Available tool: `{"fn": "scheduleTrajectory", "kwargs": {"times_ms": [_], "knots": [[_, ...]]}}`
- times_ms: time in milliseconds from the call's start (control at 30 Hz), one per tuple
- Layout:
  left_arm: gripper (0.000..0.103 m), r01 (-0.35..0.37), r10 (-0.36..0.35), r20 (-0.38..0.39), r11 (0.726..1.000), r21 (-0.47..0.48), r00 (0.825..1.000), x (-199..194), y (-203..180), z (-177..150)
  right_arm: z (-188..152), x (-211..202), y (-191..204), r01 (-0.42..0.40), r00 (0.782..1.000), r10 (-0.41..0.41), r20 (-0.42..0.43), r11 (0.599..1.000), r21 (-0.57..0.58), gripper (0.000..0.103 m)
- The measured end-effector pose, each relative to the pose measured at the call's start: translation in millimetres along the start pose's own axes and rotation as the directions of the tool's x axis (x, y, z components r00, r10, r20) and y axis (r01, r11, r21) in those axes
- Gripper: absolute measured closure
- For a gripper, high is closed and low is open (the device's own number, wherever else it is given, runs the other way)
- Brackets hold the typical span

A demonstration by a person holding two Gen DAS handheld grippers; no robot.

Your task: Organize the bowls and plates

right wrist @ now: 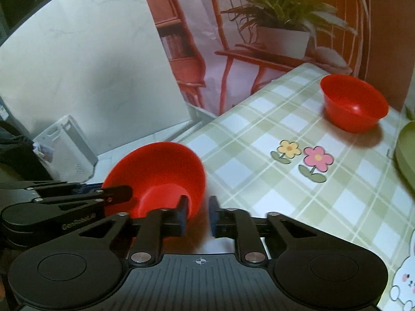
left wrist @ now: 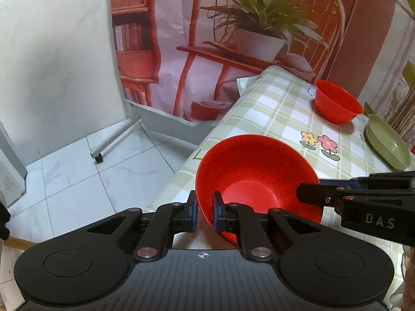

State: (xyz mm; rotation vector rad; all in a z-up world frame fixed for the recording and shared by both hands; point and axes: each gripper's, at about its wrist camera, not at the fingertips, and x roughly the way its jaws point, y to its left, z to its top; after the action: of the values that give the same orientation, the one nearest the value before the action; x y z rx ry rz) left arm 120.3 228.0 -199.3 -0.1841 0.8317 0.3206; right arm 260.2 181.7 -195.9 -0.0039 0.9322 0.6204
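Note:
A red bowl (left wrist: 256,178) is tilted in the air over the near left edge of the checked table (left wrist: 275,111). My left gripper (left wrist: 205,211) is shut on its near rim. My right gripper (right wrist: 198,213) straddles the bowl's (right wrist: 160,173) other rim with its jaws a little apart; its fingers (left wrist: 324,194) reach in from the right in the left wrist view. A second red bowl (left wrist: 337,102) stands upright at the table's far side, also in the right wrist view (right wrist: 354,102). A green plate (left wrist: 387,145) lies to its right.
White floor tiles (left wrist: 85,171) and a wheeled stand leg (left wrist: 114,140) lie left of the table. A printed backdrop with chair and plant (left wrist: 233,39) hangs behind. A white box (right wrist: 67,145) stands on the floor.

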Motion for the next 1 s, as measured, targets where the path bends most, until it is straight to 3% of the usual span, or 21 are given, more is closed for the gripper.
{"fn": "scheduleTrajectory", "kwargs": {"times_ms": [300,567,800,1000], "knots": [[0.091,0.030,-0.030,-0.008,0.999,0.028,1.000,-14.2,-16.8,6.7,-4.7,-29.9,-16.0,0.009,0.999,-0.013,0.048,0.997,0.080,0.093],[0.091,0.097,-0.105,0.051,0.986,0.132,0.993,-45.0,-73.9,25.2,-8.5,-89.2,-58.6,0.041,0.985,-0.072,0.156,0.980,0.193,0.094],[0.090,0.164,-0.187,0.076,0.957,0.239,0.979,-68.3,-140.8,32.1,-26.7,-146.4,-110.9,0.075,0.959,-0.154,0.238,0.947,0.312,0.093],[0.090,0.240,-0.276,0.066,0.912,0.333,0.959,-73.9,-205.3,35.7,-52.3,-190.7,-159.8,0.098,0.924,-0.238,0.298,0.903,0.418,0.093]]}}
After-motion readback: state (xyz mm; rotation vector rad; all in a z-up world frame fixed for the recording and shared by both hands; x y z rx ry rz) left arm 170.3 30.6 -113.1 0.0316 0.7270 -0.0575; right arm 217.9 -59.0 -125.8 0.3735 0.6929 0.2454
